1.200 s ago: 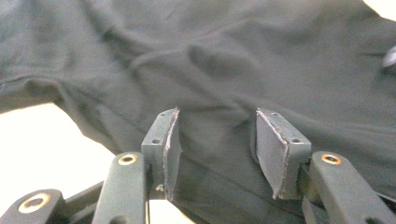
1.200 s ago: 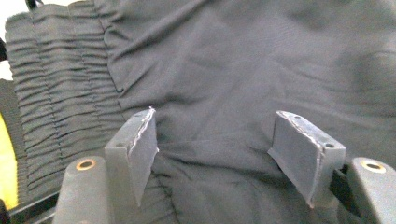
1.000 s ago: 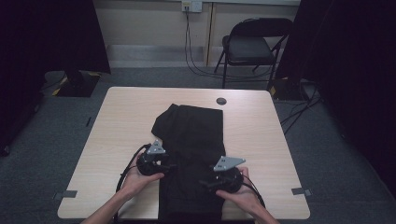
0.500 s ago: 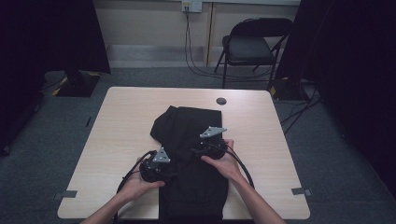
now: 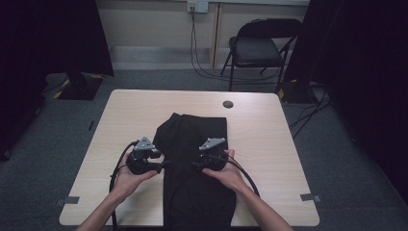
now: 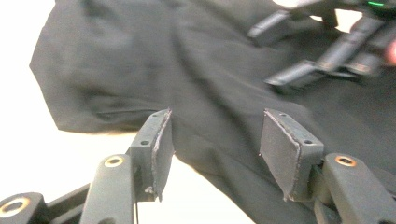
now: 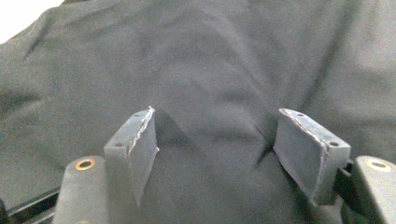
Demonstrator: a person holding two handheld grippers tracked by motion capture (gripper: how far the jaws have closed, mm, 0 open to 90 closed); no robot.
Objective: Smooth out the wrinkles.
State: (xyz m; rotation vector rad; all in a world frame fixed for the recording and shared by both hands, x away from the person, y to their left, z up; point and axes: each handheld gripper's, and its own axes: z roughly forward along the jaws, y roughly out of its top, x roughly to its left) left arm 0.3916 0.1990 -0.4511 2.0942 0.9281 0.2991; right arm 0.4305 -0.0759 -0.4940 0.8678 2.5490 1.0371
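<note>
Currently both hands are hovering over the black garment (image 5: 195, 163) lying along the desk's (image 5: 269, 144) near edge, left gripper (image 5: 163, 165) and right gripper (image 5: 195, 163) each gaping and gripping nothing, so they should be pinching opposite side hems evenly before folding.

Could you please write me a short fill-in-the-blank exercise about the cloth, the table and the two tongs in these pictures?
1. The black cloth garment lies on a light ____ table.
2. The jaws of the left tongs stand ____, nothing pinched between them.
3. The right tongs point at the ____.
4. Behind the table stands a dark folding ____.

Missing words: wooden; open; garment; chair
</note>
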